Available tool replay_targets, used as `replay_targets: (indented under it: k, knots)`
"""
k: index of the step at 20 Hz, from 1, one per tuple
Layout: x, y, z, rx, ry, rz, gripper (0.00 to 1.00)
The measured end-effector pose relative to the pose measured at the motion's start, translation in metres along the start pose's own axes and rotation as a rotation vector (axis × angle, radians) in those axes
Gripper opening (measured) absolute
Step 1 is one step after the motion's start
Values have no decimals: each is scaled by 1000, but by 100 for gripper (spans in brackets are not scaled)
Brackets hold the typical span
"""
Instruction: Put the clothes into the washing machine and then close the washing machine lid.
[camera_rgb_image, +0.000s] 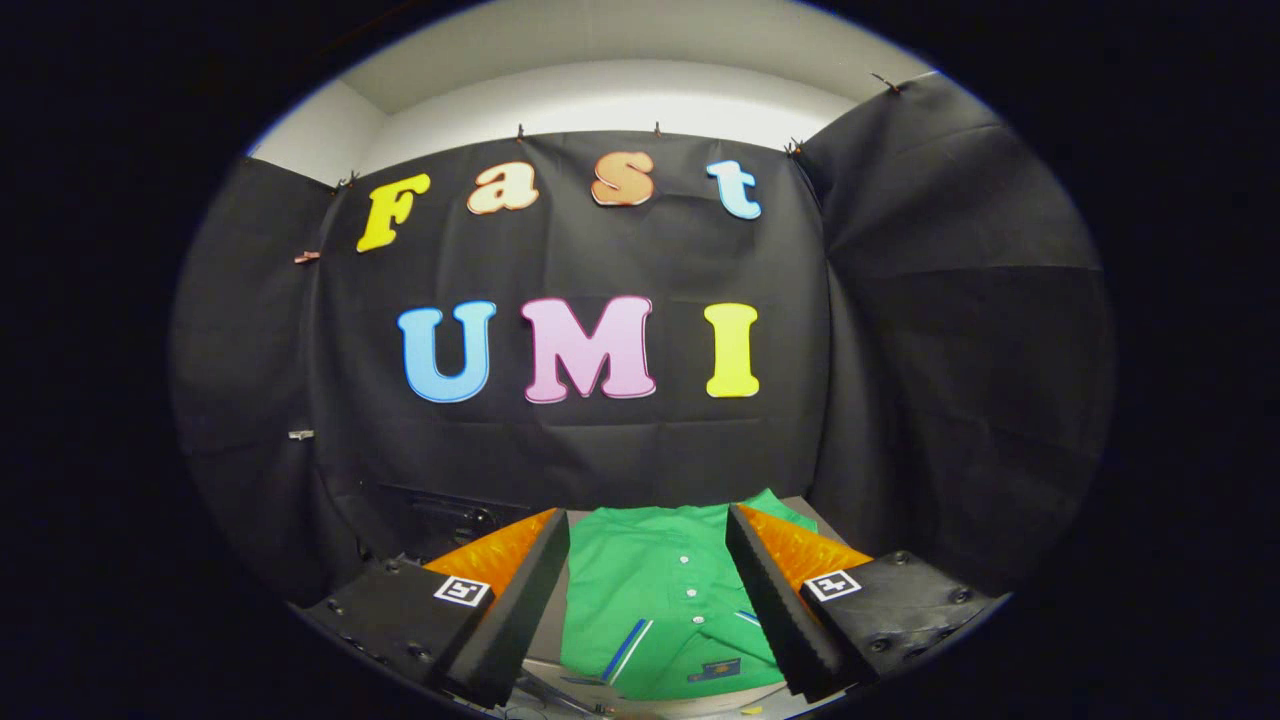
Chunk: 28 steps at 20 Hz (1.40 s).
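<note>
A green shirt (655, 600) with white buttons and blue-and-white trim lies flat on a pale surface (545, 650), below and just ahead of my fingers. My gripper (648, 530) is open, its two fingers spread wide to either side of the shirt and held above it. Nothing is between the fingers. The garment's near part carries a small dark label (720, 668).
Black cloth walls close the booth behind and on both sides. A dark boxy object (445, 520) sits low at the foot of the back wall, left of the shirt, partly hidden by my left finger. White wall shows above the cloth.
</note>
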<state>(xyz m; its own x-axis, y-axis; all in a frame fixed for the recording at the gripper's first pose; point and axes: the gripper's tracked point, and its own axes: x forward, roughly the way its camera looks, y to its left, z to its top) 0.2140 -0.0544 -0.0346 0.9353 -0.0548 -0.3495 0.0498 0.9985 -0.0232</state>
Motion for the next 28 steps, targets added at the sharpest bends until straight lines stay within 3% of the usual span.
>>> replay_targets:
  k: [9,15,25,28]
  knots:
    - [93,-33,-91,-28,362,-66,99]
    - [116,-44,-131,-7,474,-77,99]
    - [127,-47,-143,39,555,-34,97]
    - [127,-32,-146,127,607,37,49]
